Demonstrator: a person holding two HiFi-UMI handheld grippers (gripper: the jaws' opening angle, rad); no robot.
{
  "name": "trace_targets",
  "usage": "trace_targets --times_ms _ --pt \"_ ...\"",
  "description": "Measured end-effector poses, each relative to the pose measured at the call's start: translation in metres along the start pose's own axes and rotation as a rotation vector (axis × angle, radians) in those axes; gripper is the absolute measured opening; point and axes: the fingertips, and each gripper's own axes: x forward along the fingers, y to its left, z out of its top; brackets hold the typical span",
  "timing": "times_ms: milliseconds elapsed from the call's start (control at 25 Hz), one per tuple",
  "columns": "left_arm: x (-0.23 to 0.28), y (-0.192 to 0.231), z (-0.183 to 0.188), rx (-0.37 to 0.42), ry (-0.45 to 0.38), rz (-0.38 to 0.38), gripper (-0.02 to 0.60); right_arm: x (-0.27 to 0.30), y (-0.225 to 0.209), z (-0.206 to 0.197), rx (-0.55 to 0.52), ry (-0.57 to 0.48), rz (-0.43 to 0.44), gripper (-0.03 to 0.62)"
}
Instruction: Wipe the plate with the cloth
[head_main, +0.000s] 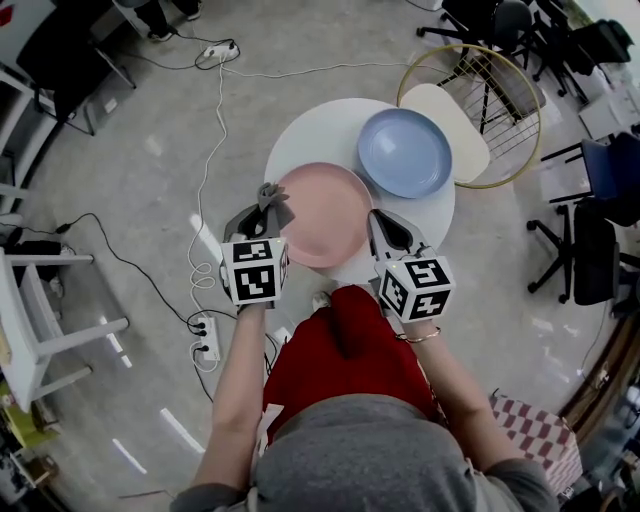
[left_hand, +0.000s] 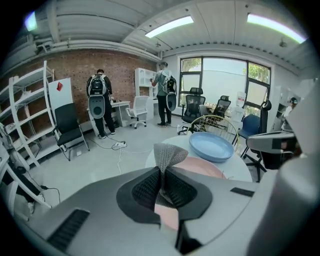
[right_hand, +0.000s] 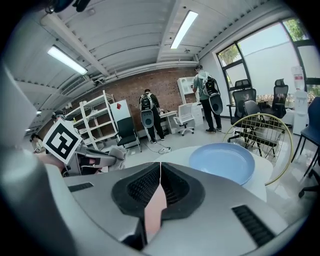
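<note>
Concrete floor (head_main: 120, 150) with trailing cables (head_main: 215, 120); round white table (head_main: 310, 130) bearing pink plate (head_main: 325, 215), blue plate (head_main: 405, 152) just beside. Right gripper (head_main: 383, 228) jaws closed on the pink rim; left gripper (head_main: 262, 205) jaws pinch grey cloth (head_main: 272, 200) at the plate's left edge.

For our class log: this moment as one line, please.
left gripper shut on cloth | cloth at left rim of pink plate | right gripper shut

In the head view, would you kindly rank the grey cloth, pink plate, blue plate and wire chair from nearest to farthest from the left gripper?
1. The grey cloth, clamped in the left gripper jaws.
2. The pink plate, just right of it.
3. The blue plate, farther right, toward the back of the table.
4. The wire chair, beyond the table.
</note>
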Motion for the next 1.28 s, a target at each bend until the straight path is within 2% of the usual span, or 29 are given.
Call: trace_targets --times_ms 480,1000,1280 --pt "-0.056 -0.002 0.044 -0.035 -0.198 0.002 0.034 -0.029 0.023 0.044 -0.05 -0.119 0.054 0.029" --pt "-0.114 -0.005 0.061 -0.079 -0.345 0.016 0.034 -0.062 0.046 0.074 -0.091 -0.215 0.115 0.029" --pt "-0.14 -0.007 0.065 -0.087 -0.397 0.009 0.034 -0.08 0.059 0.084 -0.101 -0.263 0.139 0.029"
